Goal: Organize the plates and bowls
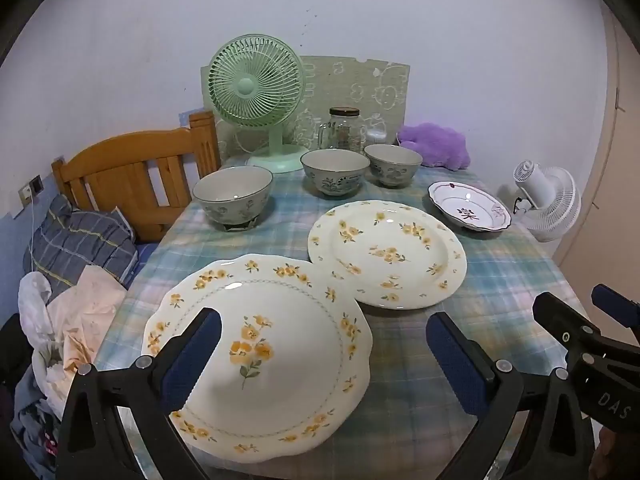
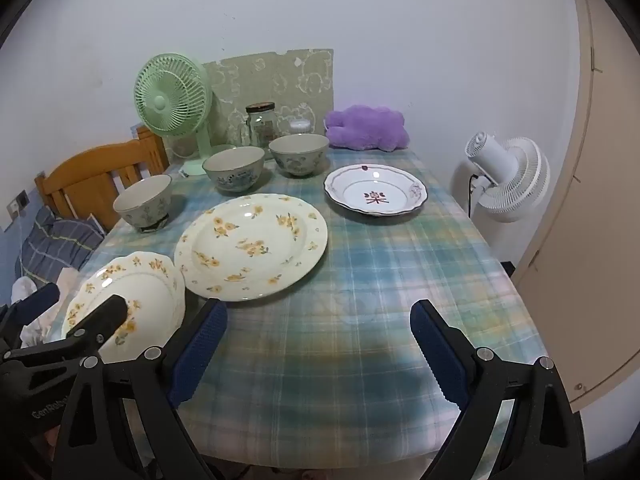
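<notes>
A scalloped plate with yellow flowers (image 1: 260, 356) (image 2: 132, 300) lies at the table's front left. My left gripper (image 1: 324, 360) hovers open over it, with one finger above its left half and the other past its right rim. A round yellow-flowered plate (image 1: 388, 254) (image 2: 252, 242) lies behind it. A small dish with a red mark (image 1: 468, 206) (image 2: 376, 194) sits at the far right. Three grey-blue bowls (image 1: 232, 198) (image 1: 335, 174) (image 1: 393, 164) stand apart along the back. My right gripper (image 2: 318, 352) is open above the bare tablecloth (image 2: 360, 280), holding nothing.
A green fan (image 1: 256, 84), a glass jar (image 1: 344, 128) and a purple plush (image 1: 436, 144) line the back of the table. A white fan (image 2: 504, 172) stands off the right edge. A wooden headboard (image 1: 132, 164) and bedding (image 1: 76, 240) sit to the left.
</notes>
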{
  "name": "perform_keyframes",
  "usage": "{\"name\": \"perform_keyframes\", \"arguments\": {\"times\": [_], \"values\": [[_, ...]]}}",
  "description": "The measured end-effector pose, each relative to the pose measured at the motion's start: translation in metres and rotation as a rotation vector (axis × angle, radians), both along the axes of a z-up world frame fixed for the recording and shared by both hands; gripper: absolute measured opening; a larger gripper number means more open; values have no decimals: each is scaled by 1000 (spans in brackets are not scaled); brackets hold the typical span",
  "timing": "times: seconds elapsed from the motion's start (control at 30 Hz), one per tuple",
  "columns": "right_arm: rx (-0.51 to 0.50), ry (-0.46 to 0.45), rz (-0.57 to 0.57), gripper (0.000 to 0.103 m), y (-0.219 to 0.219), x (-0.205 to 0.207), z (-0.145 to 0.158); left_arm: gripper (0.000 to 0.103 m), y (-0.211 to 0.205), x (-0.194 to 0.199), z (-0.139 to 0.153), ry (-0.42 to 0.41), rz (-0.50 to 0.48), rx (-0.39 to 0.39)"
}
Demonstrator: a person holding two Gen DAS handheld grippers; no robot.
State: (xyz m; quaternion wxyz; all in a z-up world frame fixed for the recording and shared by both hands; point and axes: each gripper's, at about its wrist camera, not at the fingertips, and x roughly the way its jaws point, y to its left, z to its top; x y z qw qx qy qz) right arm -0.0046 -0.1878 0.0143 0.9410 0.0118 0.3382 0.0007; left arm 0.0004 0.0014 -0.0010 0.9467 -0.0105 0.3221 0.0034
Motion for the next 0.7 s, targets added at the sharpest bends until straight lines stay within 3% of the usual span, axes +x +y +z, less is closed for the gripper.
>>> {"name": "perform_keyframes", "arguments": {"times": [0.07,0.17,0.37,0.7], "values": [[-5,3,-5,95,-2,0,-2,103,-7,1,4,4,2,27],[-25,-35,0,95,2,-6,2,103,-11,0,5,5,-7,16],[-31,-11,8,94,9,-2,19,102,3,2,6,15,-9,-24],[-47,-28,2,95,14,-2,11,102,7,5,7,18,-21,-39]]}}
